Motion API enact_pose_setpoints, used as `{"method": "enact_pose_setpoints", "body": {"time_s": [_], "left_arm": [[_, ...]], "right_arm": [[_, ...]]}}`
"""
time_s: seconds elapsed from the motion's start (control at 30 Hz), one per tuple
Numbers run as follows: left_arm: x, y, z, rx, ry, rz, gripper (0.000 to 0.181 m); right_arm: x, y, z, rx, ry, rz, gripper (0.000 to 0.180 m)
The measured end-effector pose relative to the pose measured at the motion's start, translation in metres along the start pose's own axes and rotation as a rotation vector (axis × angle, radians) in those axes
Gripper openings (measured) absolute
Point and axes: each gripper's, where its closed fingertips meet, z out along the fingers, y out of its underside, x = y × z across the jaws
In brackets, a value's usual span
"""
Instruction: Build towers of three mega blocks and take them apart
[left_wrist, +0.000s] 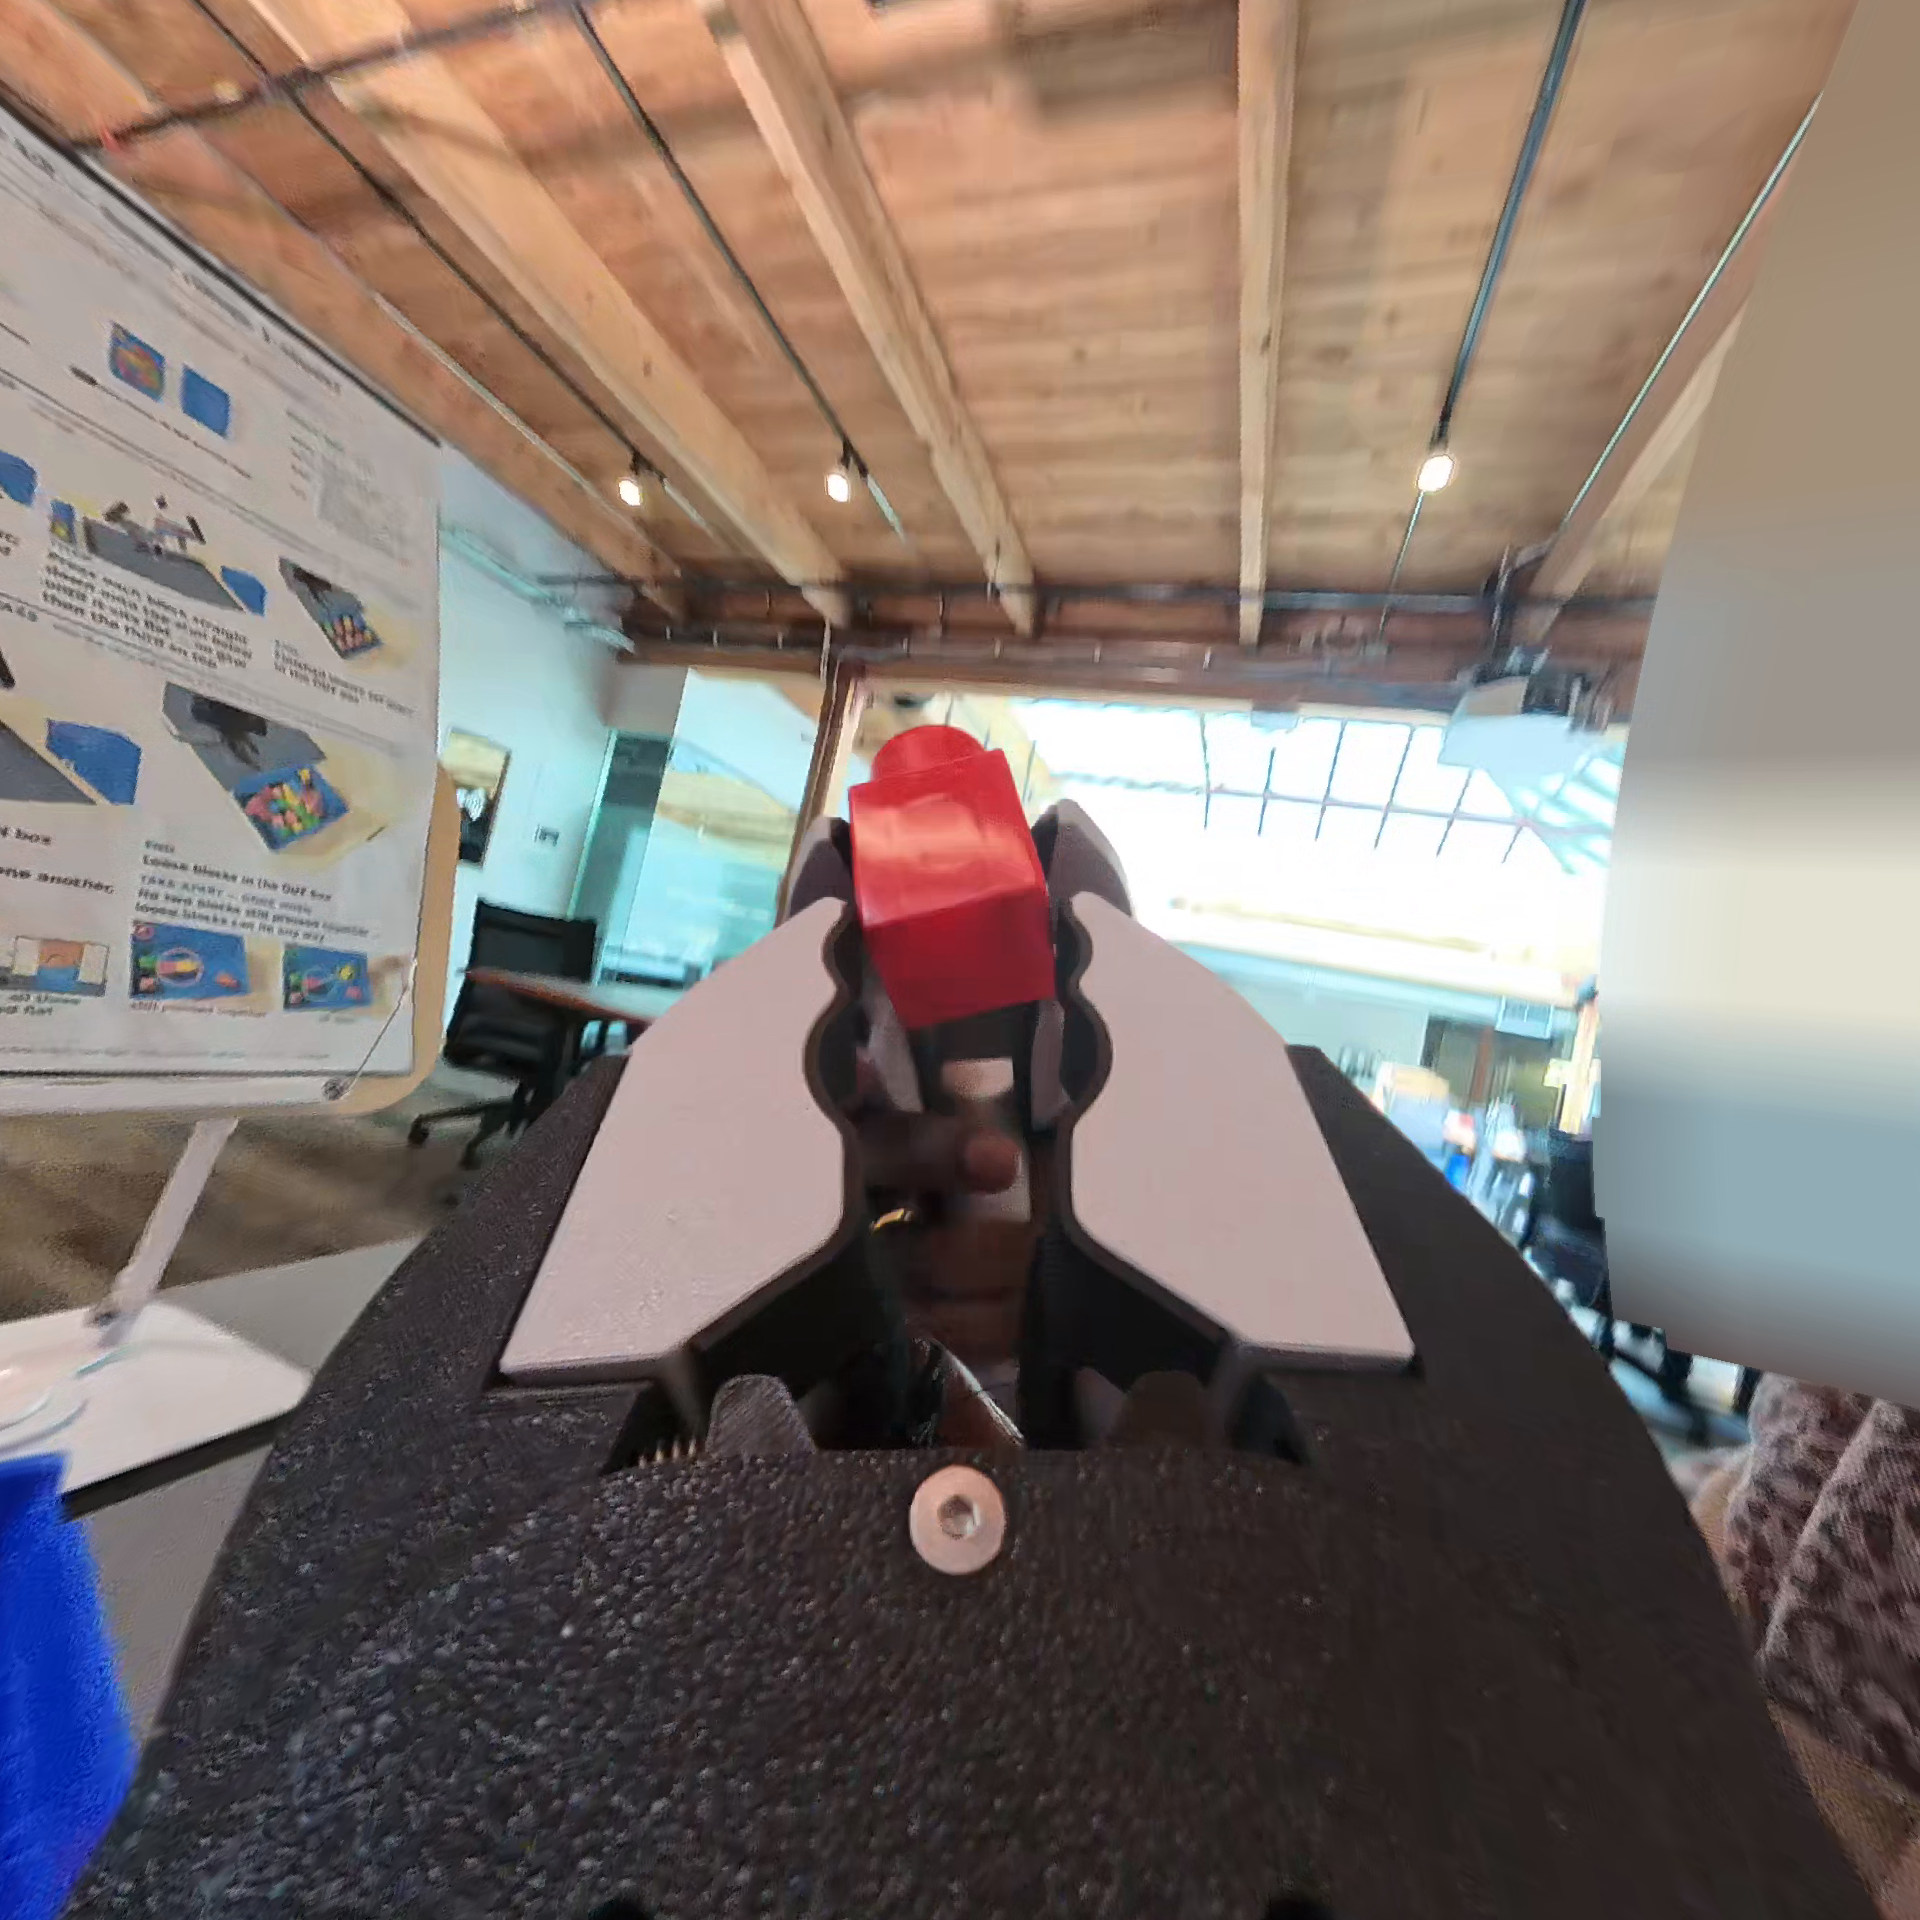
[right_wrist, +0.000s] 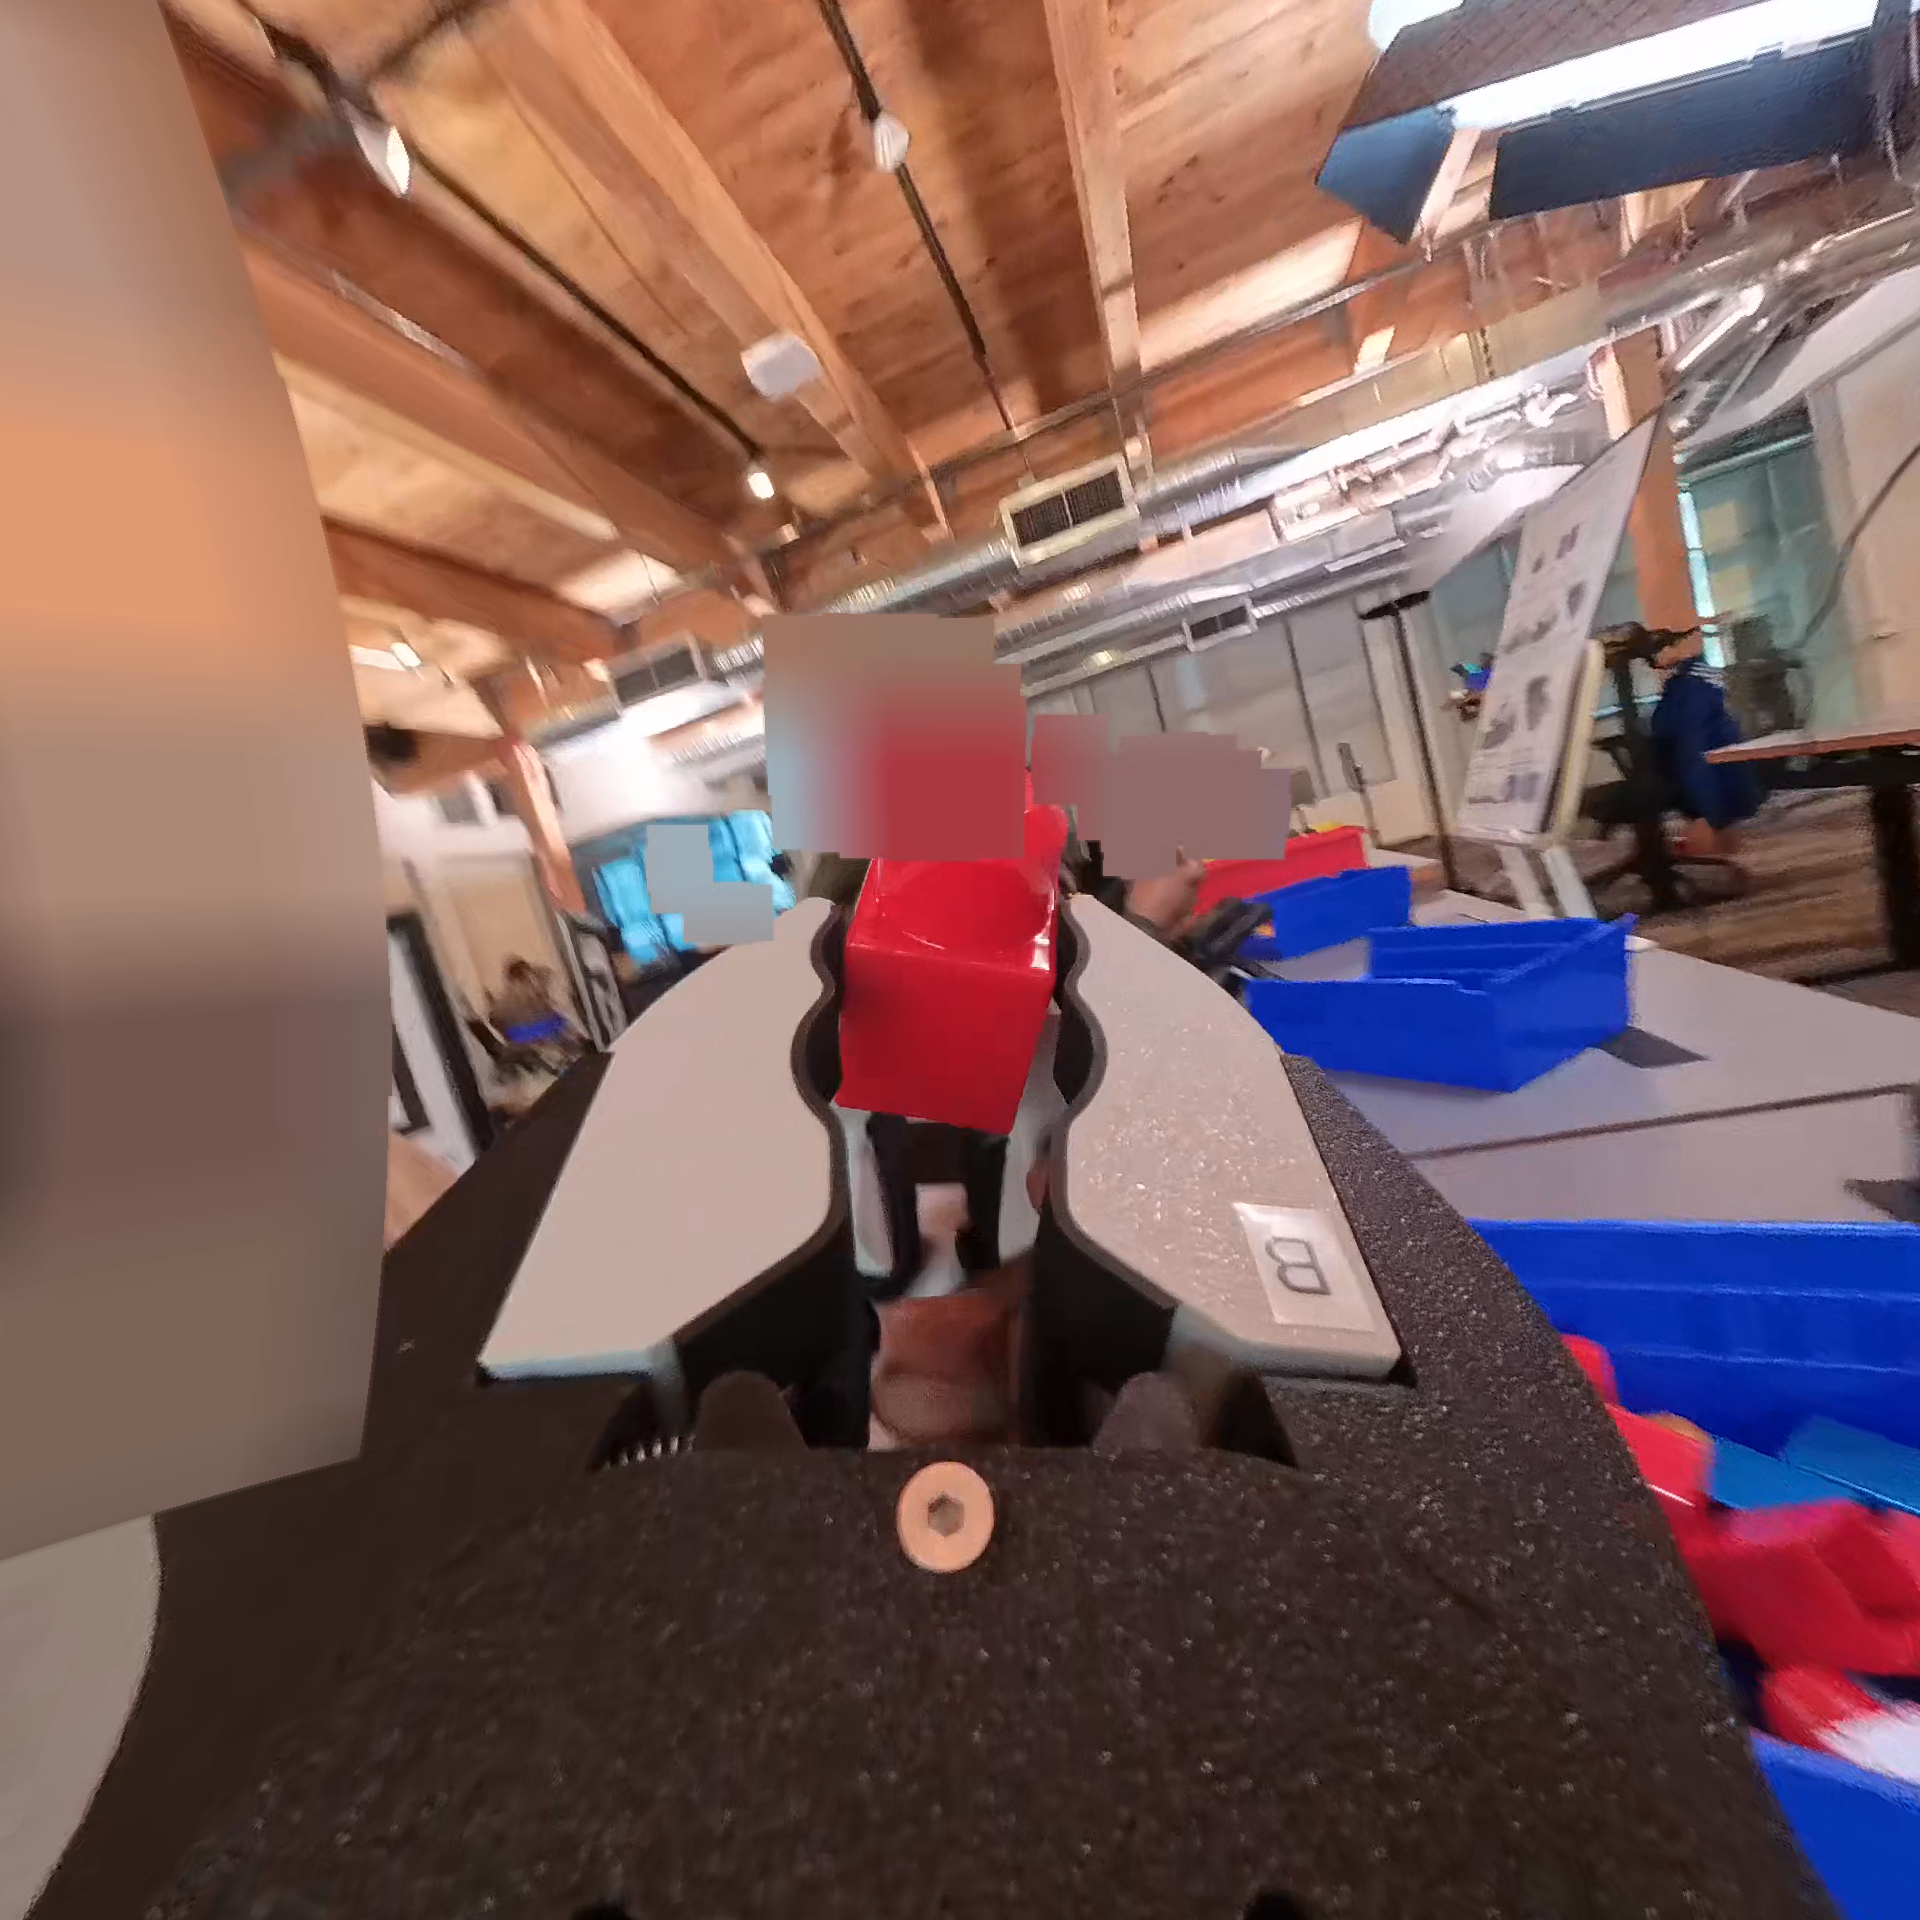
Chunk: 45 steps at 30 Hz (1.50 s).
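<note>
My left gripper (left_wrist: 951, 920) is shut on a red mega block (left_wrist: 951, 894) with a single round stud on top. It holds the block up in the air, tilted toward the ceiling. My right gripper (right_wrist: 945, 997) is shut on another red mega block (right_wrist: 940, 1013); its hollow underside faces up and away from me. Both grippers point upward, well above the table. A blue bin (right_wrist: 1683, 1340) at the lower right of the right wrist view holds several loose red and blue blocks (right_wrist: 1766, 1548).
An instruction board on a white stand (left_wrist: 197, 644) is at the left. A blue bin corner (left_wrist: 47, 1662) is at the lower left. More blue bins (right_wrist: 1455, 997) sit on the grey table (right_wrist: 1662, 1112). A patterned sleeve (left_wrist: 1829, 1558) is at the right.
</note>
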Motion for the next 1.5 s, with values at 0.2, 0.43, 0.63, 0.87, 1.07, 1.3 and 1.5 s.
{"method": "enact_pose_setpoints", "body": {"time_s": [0.2, 0.43, 0.63, 0.87, 1.07, 1.3, 1.5], "left_arm": [[-0.013, -0.007, 0.006, -0.319, -0.073, 0.177, 0.055], [-0.018, 0.05, 0.047, -0.801, -0.148, 0.451, 0.071], [-0.012, 0.043, 0.096, -0.707, -0.224, 0.403, 0.067], [-0.01, 0.055, 0.104, -0.744, -0.207, 0.544, 0.036], [-0.021, 0.011, 0.088, -0.5, -0.191, 0.428, 0.035], [-0.043, -0.103, 0.028, -0.022, -0.171, 0.183, 0.035], [-0.053, -0.13, 0.004, 0.033, -0.238, 0.239, 0.035]], "right_arm": [[0.007, 0.007, -0.044, -0.372, 0.252, -0.466, 0.037], [0.034, -0.015, -0.086, -0.708, 0.734, -1.003, 0.037], [0.024, -0.062, -0.095, -0.735, 0.982, -1.635, 0.037], [0.02, -0.063, -0.089, -0.767, 0.986, -1.775, 0.037], [0.013, -0.059, -0.09, -0.582, 0.848, -1.393, 0.036], [0.035, -0.026, -0.136, -0.689, 0.869, -0.682, 0.06], [0.042, 0.091, -0.205, -1.224, 1.052, -0.087, 0.062]]}}
